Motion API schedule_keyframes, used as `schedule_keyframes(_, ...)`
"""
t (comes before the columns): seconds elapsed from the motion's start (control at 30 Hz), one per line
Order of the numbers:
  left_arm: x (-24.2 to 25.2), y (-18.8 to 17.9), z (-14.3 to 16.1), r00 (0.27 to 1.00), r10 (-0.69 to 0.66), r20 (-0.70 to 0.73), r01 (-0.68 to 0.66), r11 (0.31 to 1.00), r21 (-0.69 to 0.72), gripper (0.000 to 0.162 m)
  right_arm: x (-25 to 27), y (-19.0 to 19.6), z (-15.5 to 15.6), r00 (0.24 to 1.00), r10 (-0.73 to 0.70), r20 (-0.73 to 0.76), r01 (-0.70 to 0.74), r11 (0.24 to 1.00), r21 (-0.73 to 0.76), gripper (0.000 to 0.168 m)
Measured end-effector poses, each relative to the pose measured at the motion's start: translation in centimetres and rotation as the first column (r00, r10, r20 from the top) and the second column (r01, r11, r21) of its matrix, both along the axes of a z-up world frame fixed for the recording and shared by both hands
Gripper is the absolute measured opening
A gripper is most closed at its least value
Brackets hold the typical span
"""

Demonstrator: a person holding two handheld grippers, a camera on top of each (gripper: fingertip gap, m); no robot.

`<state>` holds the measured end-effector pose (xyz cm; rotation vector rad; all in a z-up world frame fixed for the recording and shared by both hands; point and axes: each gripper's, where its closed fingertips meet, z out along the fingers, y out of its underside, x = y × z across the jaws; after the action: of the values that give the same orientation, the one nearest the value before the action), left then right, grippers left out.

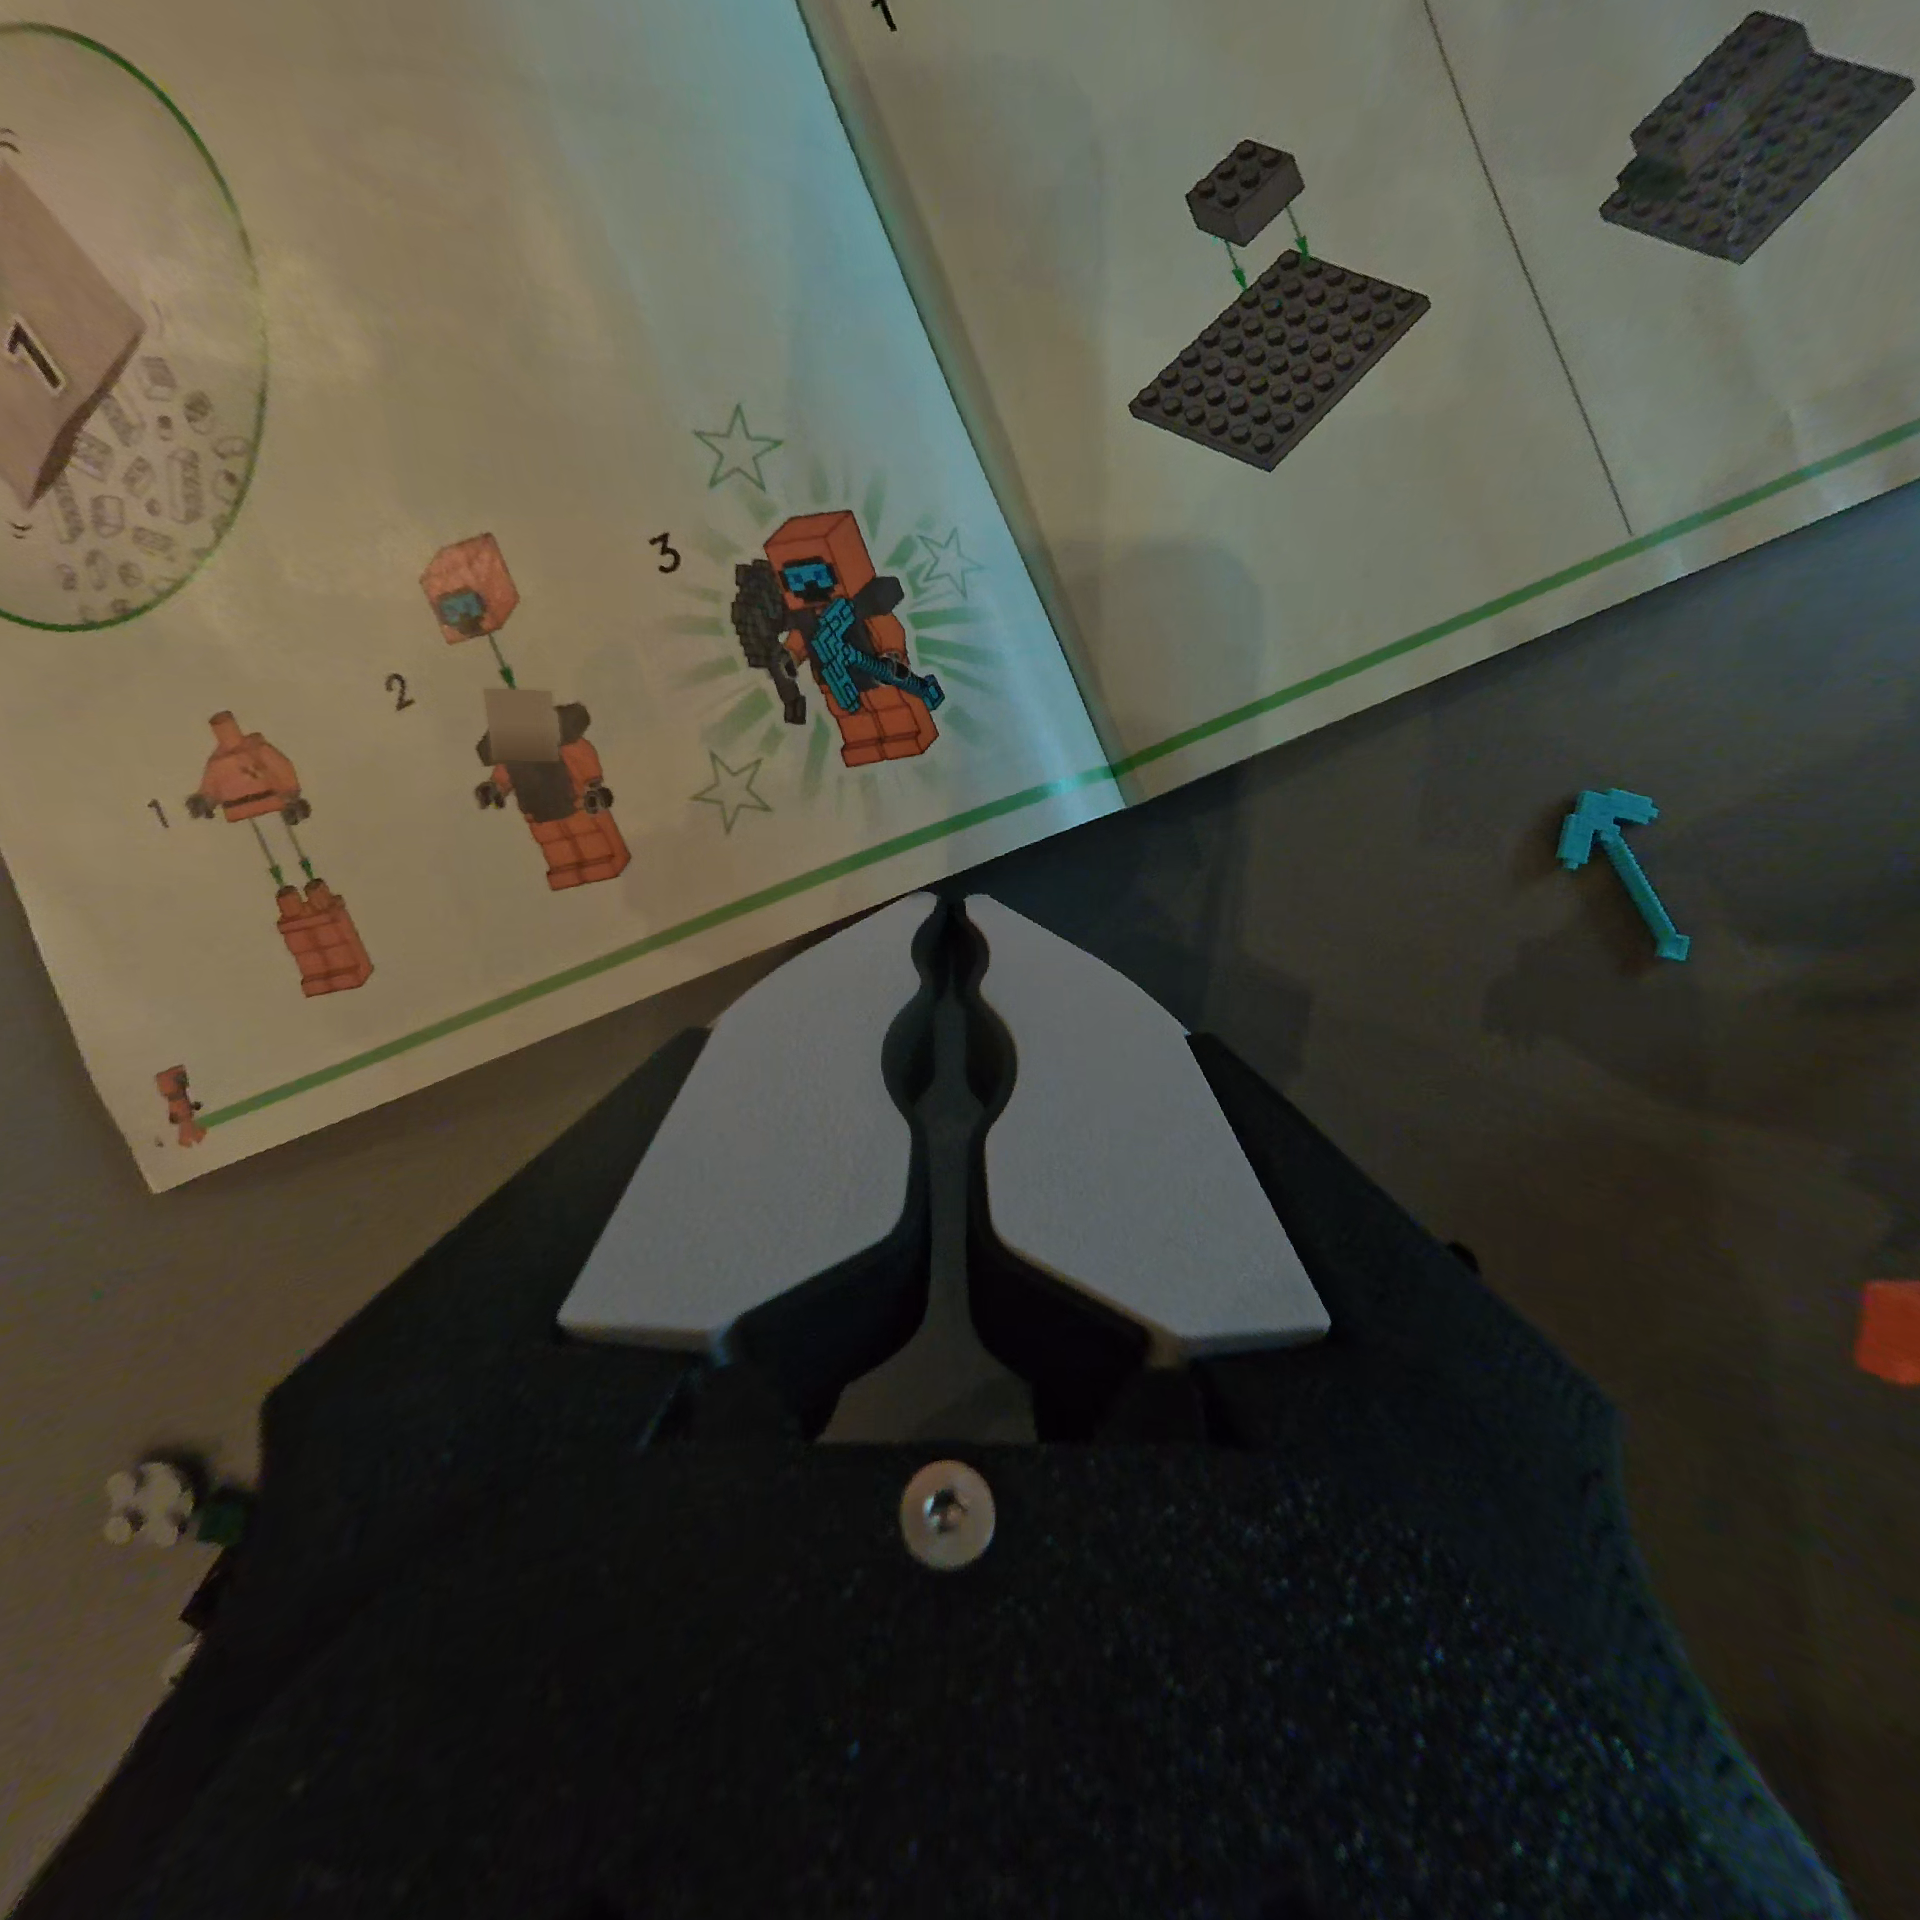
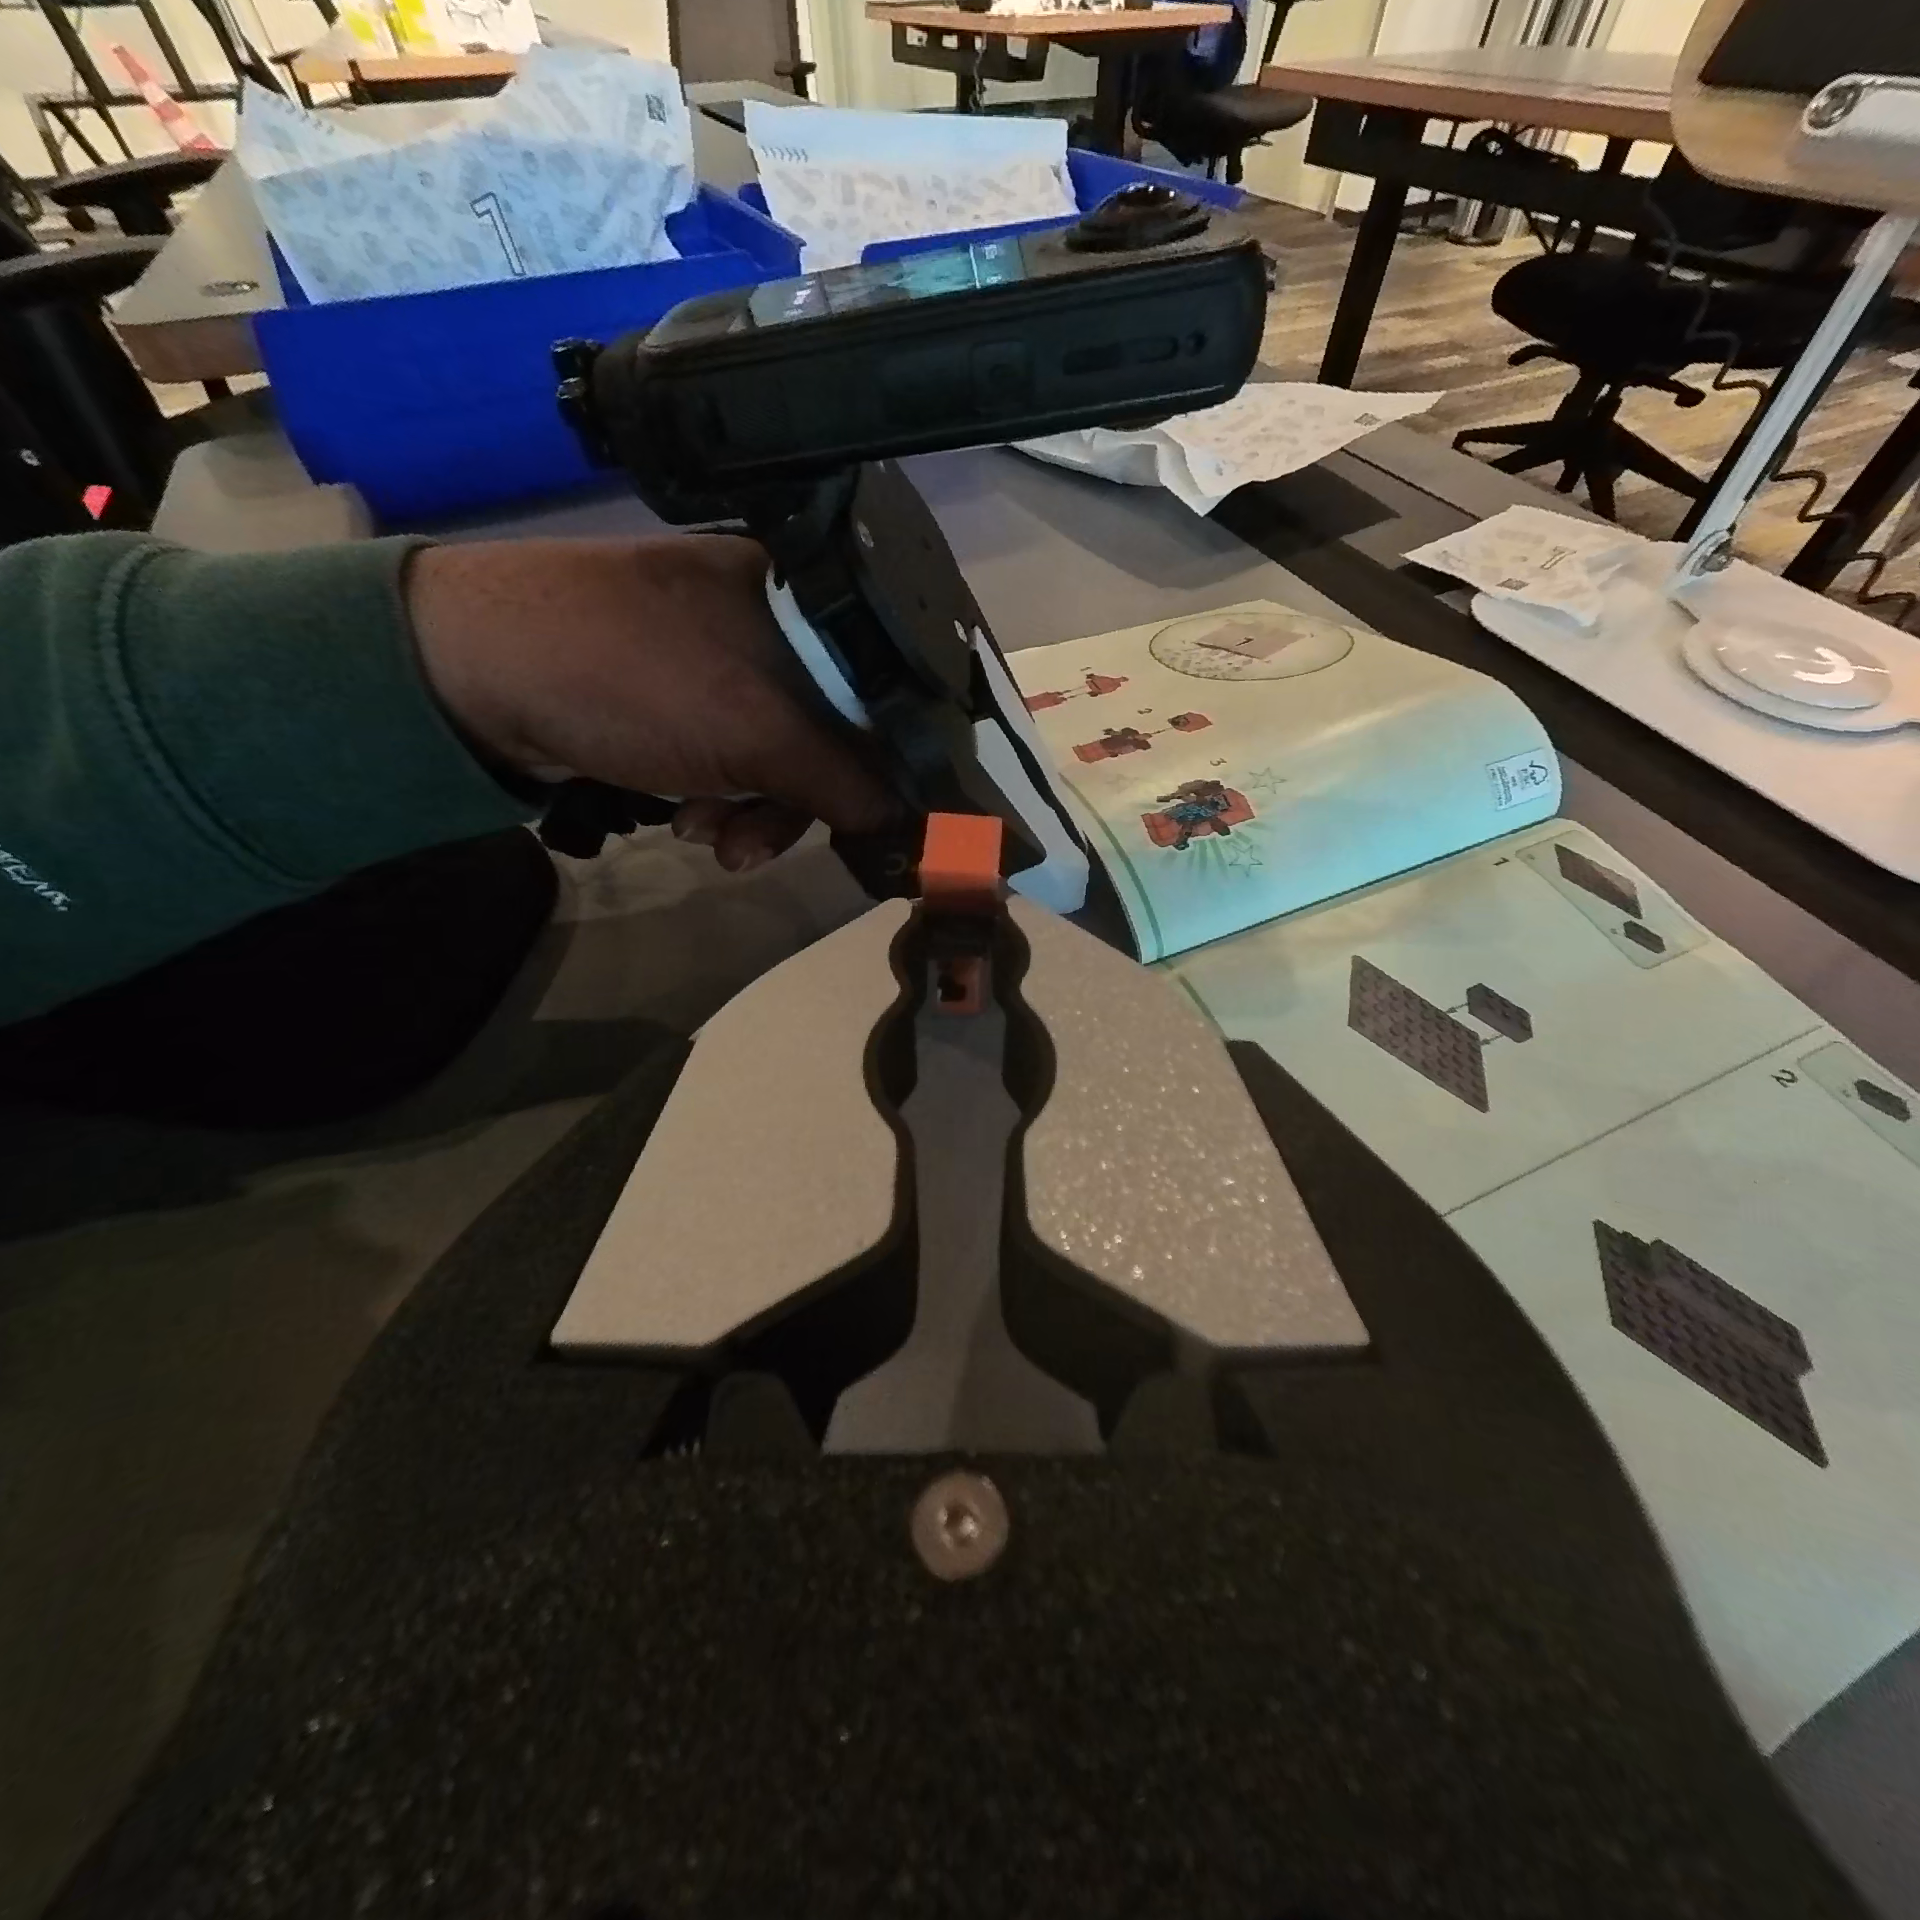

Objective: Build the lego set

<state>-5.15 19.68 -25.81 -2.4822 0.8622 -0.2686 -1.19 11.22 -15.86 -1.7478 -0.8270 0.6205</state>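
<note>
Right gripper is clamped on the orange minifigure, head poking up past the fingertips, held above the table. Left gripper points down at the instruction booklet, jaws pressed together on nothing. A teal pickaxe lies nearby on the dark table.
</note>
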Motion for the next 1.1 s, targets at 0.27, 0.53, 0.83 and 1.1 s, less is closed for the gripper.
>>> schedule_keyframes(0.27, 0.6, -1.5, 3.1, 0.995, -0.060, 0.081, 0.052, 0.994, 0.100, 0.000, 0.2, 0.1, 0.0, 1.000, -0.004, -0.005, 0.005, 1.000, 0.003, 0.011)
schedule_keyframes(0.53, -0.6, -4.8, 7.8, 0.966, -0.147, 0.213, 0.090, 0.963, 0.253, 0.000, 0.0, 0.1, -0.2, 1.000, 0.019, -0.012, -0.019, 1.000, 0.006, 0.011)
schedule_keyframes(0.83, -0.4, -9.7, 11.3, 0.812, -0.356, 0.463, 0.184, 0.909, 0.375, 0.000, -1.7, -1.4, 0.7, 0.976, 0.170, -0.139, -0.174, 0.985, -0.013, 0.011)
schedule_keyframes(1.1, -0.6, -12.1, 11.6, 0.752, -0.450, 0.482, 0.236, 0.866, 0.440, 0.000, -3.5, -2.9, -0.3, 0.944, 0.261, -0.201, -0.293, 0.945, -0.146, 0.011)
